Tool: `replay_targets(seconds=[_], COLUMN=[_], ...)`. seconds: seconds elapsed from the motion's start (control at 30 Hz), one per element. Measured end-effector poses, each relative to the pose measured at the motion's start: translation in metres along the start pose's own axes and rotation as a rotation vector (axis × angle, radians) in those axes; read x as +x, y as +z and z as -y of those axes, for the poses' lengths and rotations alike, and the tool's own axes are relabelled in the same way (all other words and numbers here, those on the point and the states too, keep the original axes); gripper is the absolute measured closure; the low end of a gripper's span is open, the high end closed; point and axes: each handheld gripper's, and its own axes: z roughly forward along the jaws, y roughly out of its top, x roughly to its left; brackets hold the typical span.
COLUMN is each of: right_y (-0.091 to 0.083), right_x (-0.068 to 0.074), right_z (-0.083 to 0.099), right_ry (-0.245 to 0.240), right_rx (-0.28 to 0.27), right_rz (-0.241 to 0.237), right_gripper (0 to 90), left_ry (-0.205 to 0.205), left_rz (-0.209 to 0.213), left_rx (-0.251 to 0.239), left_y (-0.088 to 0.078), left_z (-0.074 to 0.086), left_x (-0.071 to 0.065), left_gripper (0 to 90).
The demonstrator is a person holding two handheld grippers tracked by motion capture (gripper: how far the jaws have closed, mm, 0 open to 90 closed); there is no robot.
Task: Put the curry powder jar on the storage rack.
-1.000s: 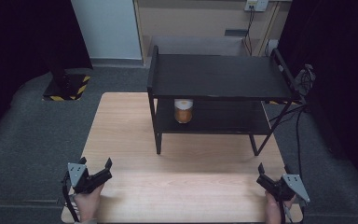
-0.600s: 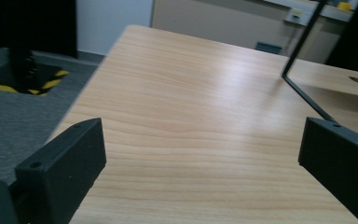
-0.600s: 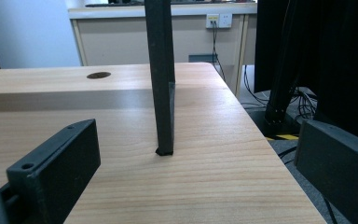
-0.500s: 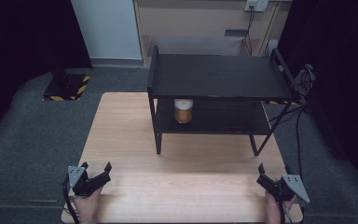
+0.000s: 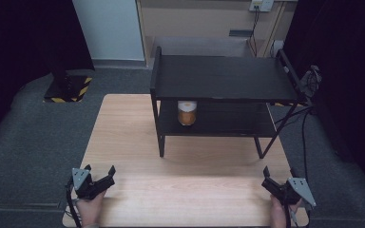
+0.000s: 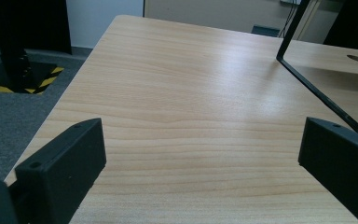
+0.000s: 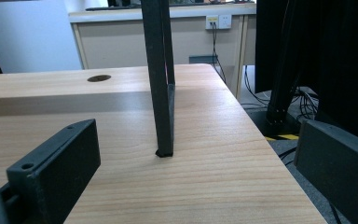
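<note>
Resting at the table's (image 5: 138, 123) near corners, left gripper (image 5: 98, 174) and right gripper (image 5: 267, 176) gaped empty, jar (image 5: 187, 112) far ahead under the black shelf (image 5: 223, 78).

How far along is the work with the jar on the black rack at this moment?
Nothing looks done yet: the jar stands upright on the lower shelf of the black rack, untouched. In hand: nothing; the left gripper and right gripper sit at the near edge of the table, jaws open and empty, well short of the rack. Left, likely: reaching in under the top shelf and grasping the jar.
</note>
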Motion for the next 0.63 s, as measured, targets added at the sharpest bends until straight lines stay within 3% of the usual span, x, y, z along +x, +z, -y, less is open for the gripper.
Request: replay_targets(seconds=[0.63], right_y=[0.0001], right_x=[0.0001], right_z=[-0.0003], right_ry=[-0.003], right_rx=[0.002], right_rz=[-0.001], right_gripper=[0.6], left_ry=[-0.011], left_rz=[-0.002], left_rx=[-0.005], left_y=[-0.0007], left_z=[0.0007], left_x=[0.0007], left_gripper=[0.0])
